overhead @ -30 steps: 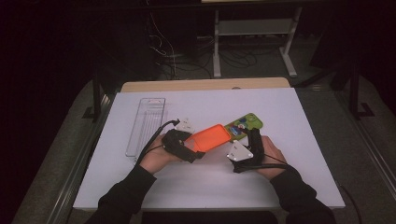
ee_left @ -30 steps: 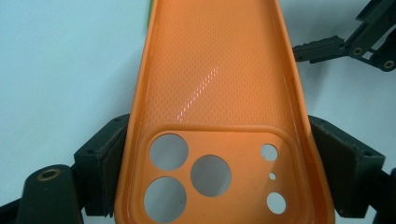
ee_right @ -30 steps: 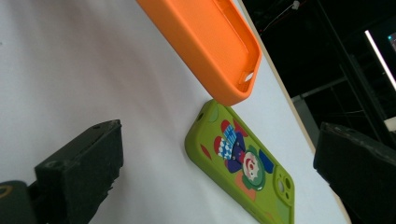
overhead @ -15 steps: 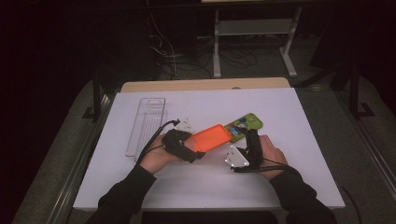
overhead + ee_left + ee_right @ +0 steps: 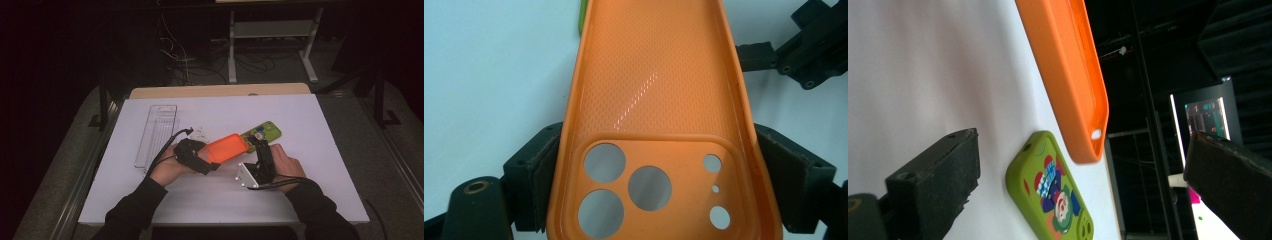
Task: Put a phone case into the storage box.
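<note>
Orange phone case [image 5: 651, 100], clamped at its camera-cutout end between the pads of the left hand-held gripper [image 5: 200, 159], held just above the white surface [image 5: 310, 125] near its middle, open side up in the left gripper view. Right hand-held gripper [image 5: 256, 150] with jaws spread wide apart and nothing between them, tipped on its side just beside the far end of the case. Green phone case [image 5: 1050, 192] with a cartoon print lying flat close beyond; clear plastic tray [image 5: 156, 135] well off to the left.
</note>
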Demonstrator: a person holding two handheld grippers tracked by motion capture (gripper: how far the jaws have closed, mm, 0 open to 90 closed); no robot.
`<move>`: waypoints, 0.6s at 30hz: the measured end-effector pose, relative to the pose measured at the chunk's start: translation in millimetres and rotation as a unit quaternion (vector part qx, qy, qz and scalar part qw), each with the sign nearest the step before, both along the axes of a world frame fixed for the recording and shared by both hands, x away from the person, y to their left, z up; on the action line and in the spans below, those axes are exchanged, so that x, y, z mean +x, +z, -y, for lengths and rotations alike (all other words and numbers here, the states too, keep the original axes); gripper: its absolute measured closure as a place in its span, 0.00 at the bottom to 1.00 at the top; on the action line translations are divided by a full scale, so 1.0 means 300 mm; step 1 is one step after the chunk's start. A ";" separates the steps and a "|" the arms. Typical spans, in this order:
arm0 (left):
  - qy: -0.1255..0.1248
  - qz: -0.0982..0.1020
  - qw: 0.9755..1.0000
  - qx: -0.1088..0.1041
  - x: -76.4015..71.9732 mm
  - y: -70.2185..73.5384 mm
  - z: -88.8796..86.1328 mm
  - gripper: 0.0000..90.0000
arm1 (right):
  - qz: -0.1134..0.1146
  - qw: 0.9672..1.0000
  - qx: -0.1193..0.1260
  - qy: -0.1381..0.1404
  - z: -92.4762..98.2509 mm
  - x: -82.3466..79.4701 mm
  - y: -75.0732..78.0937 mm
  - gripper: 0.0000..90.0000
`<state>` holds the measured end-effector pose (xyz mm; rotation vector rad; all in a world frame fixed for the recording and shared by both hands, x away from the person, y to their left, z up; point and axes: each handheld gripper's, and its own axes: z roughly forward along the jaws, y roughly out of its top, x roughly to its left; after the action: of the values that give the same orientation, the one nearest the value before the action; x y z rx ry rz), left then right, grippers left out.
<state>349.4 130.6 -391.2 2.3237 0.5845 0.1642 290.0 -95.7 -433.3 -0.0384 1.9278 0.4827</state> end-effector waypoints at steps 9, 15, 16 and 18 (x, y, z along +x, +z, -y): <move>0.001 -0.003 1.000 -0.003 0.001 0.002 -0.004 0.17 | 0.036 0.998 -0.039 0.014 -0.050 0.013 -0.013 0.01; 0.005 -0.006 1.000 -0.004 0.001 0.001 -0.006 0.17 | 0.054 0.997 -0.048 0.017 -0.070 0.012 -0.024 0.05; 0.004 -0.007 1.000 -0.004 0.001 0.002 -0.006 0.17 | 0.056 0.997 -0.053 0.017 -0.071 0.011 -0.025 0.06; 0.006 -0.008 1.000 -0.009 0.000 0.002 -0.005 0.17 | 0.071 0.996 -0.055 0.019 -0.076 0.009 -0.028 0.12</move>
<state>349.3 132.1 -390.7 2.3060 0.6045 0.1462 292.7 -72.8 -441.8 -0.1772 1.8141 0.3888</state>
